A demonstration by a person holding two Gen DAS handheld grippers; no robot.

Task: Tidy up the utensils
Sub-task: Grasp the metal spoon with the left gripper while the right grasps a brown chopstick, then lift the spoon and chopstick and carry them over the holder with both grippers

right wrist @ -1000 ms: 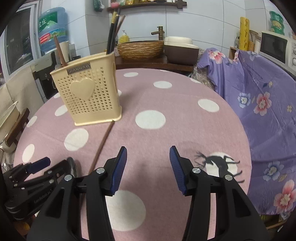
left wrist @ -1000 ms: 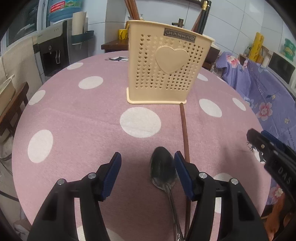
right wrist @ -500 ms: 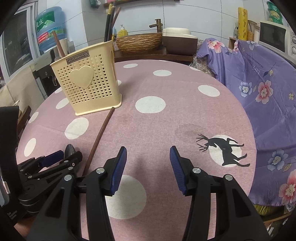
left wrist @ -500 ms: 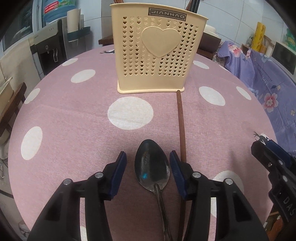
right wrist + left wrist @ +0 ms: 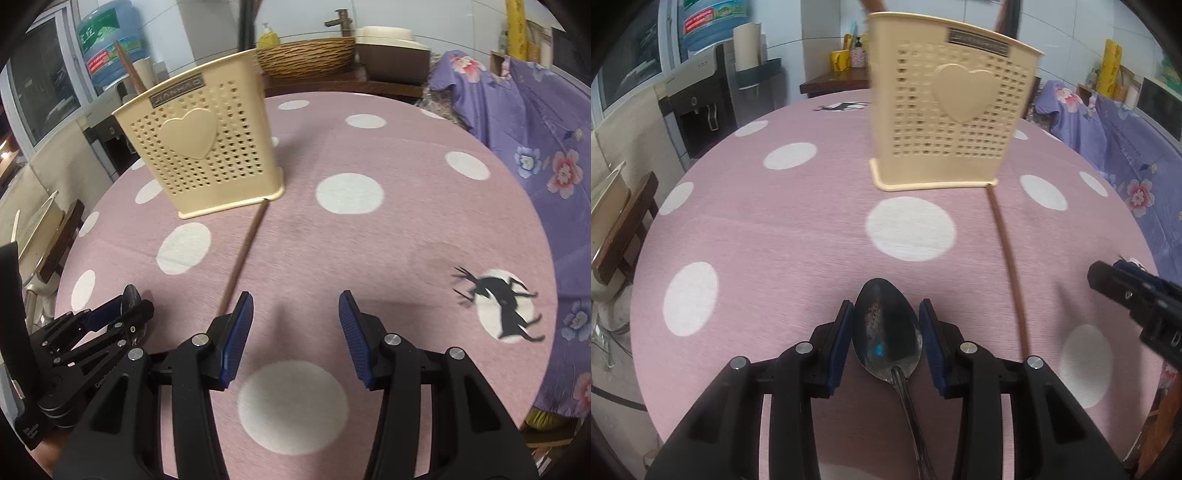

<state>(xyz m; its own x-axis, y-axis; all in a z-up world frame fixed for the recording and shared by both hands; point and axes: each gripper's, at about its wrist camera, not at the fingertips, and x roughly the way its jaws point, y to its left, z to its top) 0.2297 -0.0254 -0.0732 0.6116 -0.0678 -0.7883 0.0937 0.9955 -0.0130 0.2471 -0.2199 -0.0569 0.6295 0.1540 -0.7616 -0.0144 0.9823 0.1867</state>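
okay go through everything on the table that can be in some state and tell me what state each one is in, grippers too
Spoon: lying flat on the table, bowl between the left gripper's pads.
Chopstick: lying loose, far end at the holder's base.
Utensil holder: upright, sticks already inside.
Left gripper: closing around the spoon bowl.
Right gripper: open, nothing between its pads.

Black tool [image 5: 886, 332], blue pads [image 5: 839, 341], silver screws [image 5: 804, 347].
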